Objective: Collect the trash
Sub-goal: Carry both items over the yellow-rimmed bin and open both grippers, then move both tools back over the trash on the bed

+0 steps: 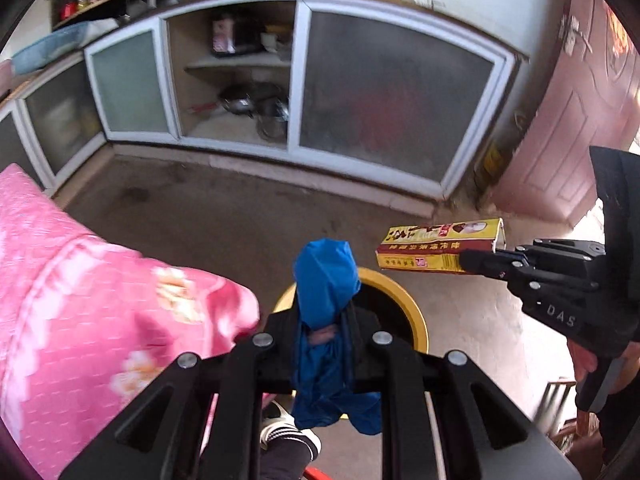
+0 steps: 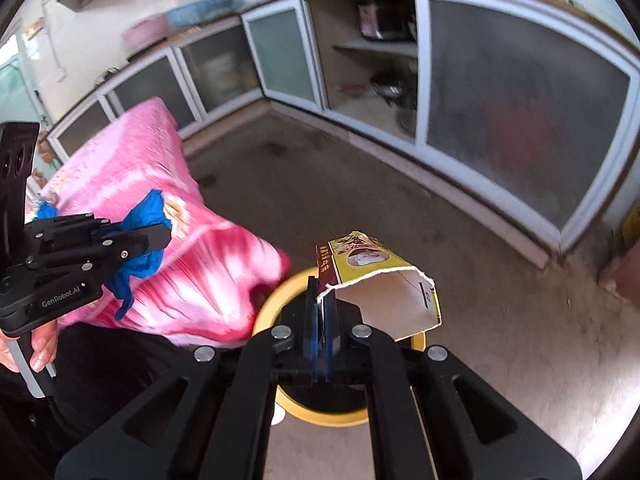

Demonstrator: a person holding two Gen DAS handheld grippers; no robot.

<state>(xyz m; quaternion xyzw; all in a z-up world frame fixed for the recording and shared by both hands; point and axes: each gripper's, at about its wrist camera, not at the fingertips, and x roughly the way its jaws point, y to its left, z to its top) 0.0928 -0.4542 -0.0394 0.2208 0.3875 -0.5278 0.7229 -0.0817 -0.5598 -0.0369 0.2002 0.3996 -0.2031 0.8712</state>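
Note:
My left gripper (image 1: pixel 324 320) is shut on a crumpled blue plastic bag (image 1: pixel 325 276) and holds it over a yellow-rimmed trash bin (image 1: pixel 404 300). It also shows in the right wrist view (image 2: pixel 160 236), with the blue bag (image 2: pixel 146 212) bunched around its tips. My right gripper (image 2: pixel 322 300) is shut on a torn yellow and red cardboard box (image 2: pixel 384 280), held above the bin's yellow rim (image 2: pixel 272 300). In the left wrist view the right gripper (image 1: pixel 476 260) holds the box (image 1: pixel 440 246) level, to the right of the bin.
A pink flowered quilt (image 1: pixel 80 300) lies to the left of the bin. Low cabinets with frosted doors (image 1: pixel 392 92) line the far side, one bay open with pots (image 1: pixel 256 108). A reddish door (image 1: pixel 568 132) stands at right. A foot in a striped slipper (image 1: pixel 288 436) is below.

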